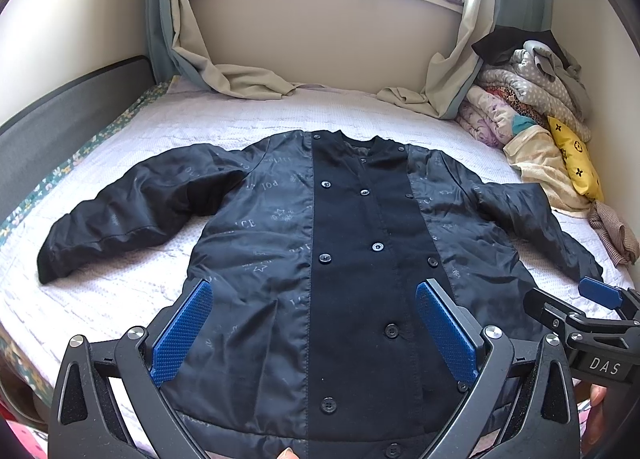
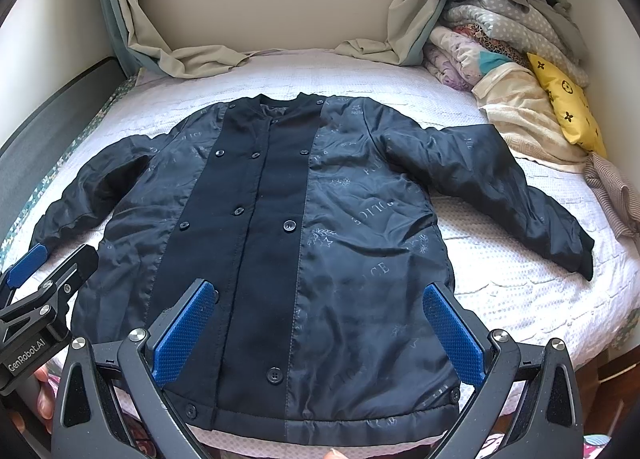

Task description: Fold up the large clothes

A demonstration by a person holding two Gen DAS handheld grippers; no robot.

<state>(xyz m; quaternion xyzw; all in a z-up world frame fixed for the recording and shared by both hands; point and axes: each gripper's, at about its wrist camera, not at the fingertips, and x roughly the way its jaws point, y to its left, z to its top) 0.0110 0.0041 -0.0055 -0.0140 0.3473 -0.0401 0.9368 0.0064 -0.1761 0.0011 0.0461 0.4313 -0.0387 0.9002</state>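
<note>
Filling most of both frames, a bed (image 1: 360, 111) under a pale lilac textured cover, floral edging along the left side. Spread flat across the middle of it, front up and collar toward the top of the frame, a dark jacket (image 1: 256, 227) — inside out by the look of the shiny printed lining and reversed lettering, with a matte black button panel running down the centre and both sleeves angled outward and down. Behind the bed at the top of the frame, a window sill with cream curtains (image 1: 224, 71) pooling onto the cover at left and right. Heaped in the upper right corner, a pile of folded bedding and clothes (image 2: 500, 31) with a yellow patterned pillow (image 2: 568, 99) leaning at its lower right. At the bottom centre of the left wrist view, the left gripper (image 1: 316, 335) hovering above the jacket's lower half, blue-padded fingers (image 1: 182, 333) spread wide, holding nothing. Same posture in the right wrist view — the right gripper (image 2: 320, 331) above the hem area, fingers (image 2: 454, 333) wide apart and empty. Small black buttons (image 1: 325, 257) dotted down the panel.
</note>
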